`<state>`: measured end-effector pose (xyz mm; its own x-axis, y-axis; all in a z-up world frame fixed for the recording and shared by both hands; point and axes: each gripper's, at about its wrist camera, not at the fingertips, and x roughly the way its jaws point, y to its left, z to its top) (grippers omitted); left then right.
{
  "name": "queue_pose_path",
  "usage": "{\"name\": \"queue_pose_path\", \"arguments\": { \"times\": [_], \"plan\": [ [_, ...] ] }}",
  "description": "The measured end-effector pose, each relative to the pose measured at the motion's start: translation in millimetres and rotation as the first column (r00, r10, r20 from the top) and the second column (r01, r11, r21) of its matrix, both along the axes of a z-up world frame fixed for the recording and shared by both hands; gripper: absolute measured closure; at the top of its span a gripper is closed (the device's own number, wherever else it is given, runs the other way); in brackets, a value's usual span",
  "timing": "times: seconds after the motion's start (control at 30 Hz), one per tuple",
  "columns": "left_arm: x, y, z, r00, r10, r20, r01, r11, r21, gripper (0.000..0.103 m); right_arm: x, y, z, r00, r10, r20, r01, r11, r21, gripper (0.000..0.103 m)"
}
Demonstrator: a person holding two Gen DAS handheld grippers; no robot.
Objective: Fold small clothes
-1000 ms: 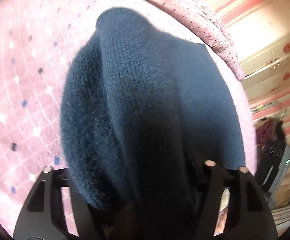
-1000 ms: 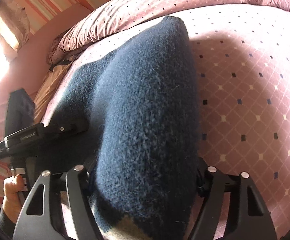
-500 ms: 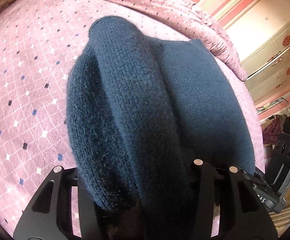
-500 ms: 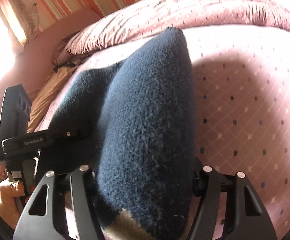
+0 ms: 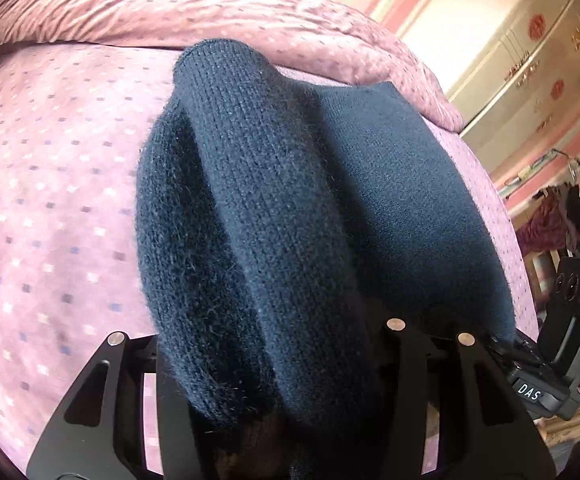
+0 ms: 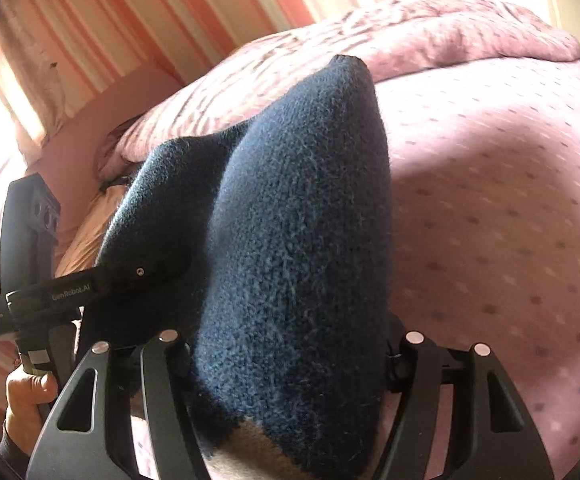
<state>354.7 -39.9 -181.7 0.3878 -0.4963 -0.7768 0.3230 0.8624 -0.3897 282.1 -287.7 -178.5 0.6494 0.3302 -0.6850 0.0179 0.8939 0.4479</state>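
Both grippers clamp the navy knit sweater point(image 5: 290, 216): the left gripper point(image 5: 274, 432) and right gripper point(image 6: 290, 408) each pinch a thick bunched fold, the garment draping forward over the pink bedspread point(image 5: 50, 200).

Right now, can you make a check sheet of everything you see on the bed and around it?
Surface: pink bedspread with small squares; rumpled quilt at the far end.
Job's things: navy knitted garment, bunched, with a tan patch at its near edge in the right wrist view.
Clutter: nothing seen on the bedspread.
Tongs: left tongs and right tongs each shut on the garment.
Cables: nothing seen.
Surroundings: striped wall, cream cupboard, a hand on the left handle.
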Motion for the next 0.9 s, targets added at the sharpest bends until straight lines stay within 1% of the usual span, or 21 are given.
{"name": "queue_pose_path", "arguments": {
  "times": [0.07,0.17,0.3,0.4,0.53,0.6,0.7,0.8,0.9],
  "plan": [
    [-9,-20,-8,1.000,-0.009,-0.014,0.010,1.000,0.004,0.055,-13,-21,-3,1.000,-0.017,-0.020,0.017,1.000,-0.013,0.039],
    [-22,-47,-17,0.999,-0.020,-0.027,0.021,0.999,0.037,0.055,-29,-41,-12,0.998,-0.037,-0.043,0.035,0.999,-0.041,0.039],
    [-26,-73,-30,0.999,-0.024,-0.040,0.027,0.997,0.069,0.055,-30,-61,-21,0.997,-0.050,-0.061,0.047,0.997,-0.061,0.039],
    [-27,-83,-35,0.999,-0.033,-0.025,0.036,0.994,0.104,0.054,-29,-77,-30,0.996,-0.046,-0.075,0.042,0.998,-0.057,0.039],
    [-27,-88,-50,0.999,-0.039,-0.015,0.041,0.989,0.140,0.051,-27,-78,-46,0.995,-0.037,-0.092,0.031,0.997,-0.069,0.038],
    [-29,-97,-56,0.999,-0.040,0.000,0.040,0.990,0.138,0.049,-28,-78,-53,0.995,-0.041,-0.087,0.036,0.997,-0.065,0.038],
    [-33,-110,-61,0.998,-0.056,0.024,0.052,0.987,0.149,0.047,-29,-83,-62,0.995,-0.041,-0.087,0.037,0.998,-0.042,0.037],
    [-31,-110,-64,0.997,-0.070,0.032,0.064,0.987,0.149,0.045,-30,-88,-69,0.995,-0.034,-0.090,0.033,0.999,-0.018,0.035],
    [-35,-122,-61,0.996,-0.072,0.043,0.064,0.983,0.170,0.043,-29,-89,-71,0.995,-0.033,-0.093,0.032,0.999,-0.015,0.034]
  ]
}}
